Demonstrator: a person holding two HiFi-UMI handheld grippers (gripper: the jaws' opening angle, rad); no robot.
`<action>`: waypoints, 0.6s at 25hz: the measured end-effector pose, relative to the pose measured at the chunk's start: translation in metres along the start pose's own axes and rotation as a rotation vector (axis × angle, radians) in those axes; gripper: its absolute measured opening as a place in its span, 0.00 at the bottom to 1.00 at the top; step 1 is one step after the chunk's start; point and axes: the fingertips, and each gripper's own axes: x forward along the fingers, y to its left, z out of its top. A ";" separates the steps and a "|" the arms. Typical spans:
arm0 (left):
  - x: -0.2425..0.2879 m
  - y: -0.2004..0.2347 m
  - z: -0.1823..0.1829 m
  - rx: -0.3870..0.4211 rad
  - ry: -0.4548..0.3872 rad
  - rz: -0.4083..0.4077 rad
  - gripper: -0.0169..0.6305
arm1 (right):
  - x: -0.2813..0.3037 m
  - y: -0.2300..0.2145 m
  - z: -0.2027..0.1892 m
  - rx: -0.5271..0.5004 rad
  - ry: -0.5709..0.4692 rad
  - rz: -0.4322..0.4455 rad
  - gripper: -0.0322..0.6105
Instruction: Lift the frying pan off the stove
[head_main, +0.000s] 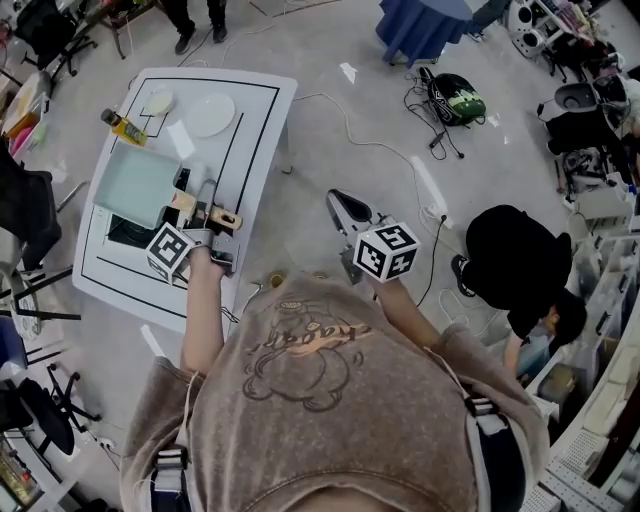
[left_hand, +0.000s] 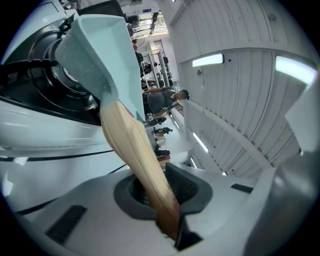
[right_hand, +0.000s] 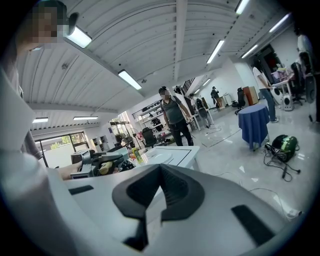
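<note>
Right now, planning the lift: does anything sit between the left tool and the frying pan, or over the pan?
Nothing visible does. The left tool is closed on the frying pan by its wooden handle, and nothing sits over the pan above the stove.

Square, pale-teal frying pan (head_main: 140, 185) with light wooden handle (left_hand: 131, 150), tilted over the black stove (head_main: 125, 235); contact between them unclear.

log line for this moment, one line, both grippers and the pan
left gripper: shut on frying pan handle | pan: at stove, lift-off unclear | right gripper: shut, empty
</note>
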 end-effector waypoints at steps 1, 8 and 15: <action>0.002 -0.008 -0.004 -0.010 0.009 -0.027 0.12 | -0.001 -0.001 0.000 0.000 -0.001 -0.003 0.05; 0.007 -0.032 -0.043 -0.010 0.128 -0.096 0.12 | -0.012 -0.011 0.000 0.009 -0.014 -0.030 0.05; 0.015 -0.048 -0.087 -0.033 0.272 -0.148 0.12 | -0.023 -0.023 0.000 0.025 -0.032 -0.068 0.05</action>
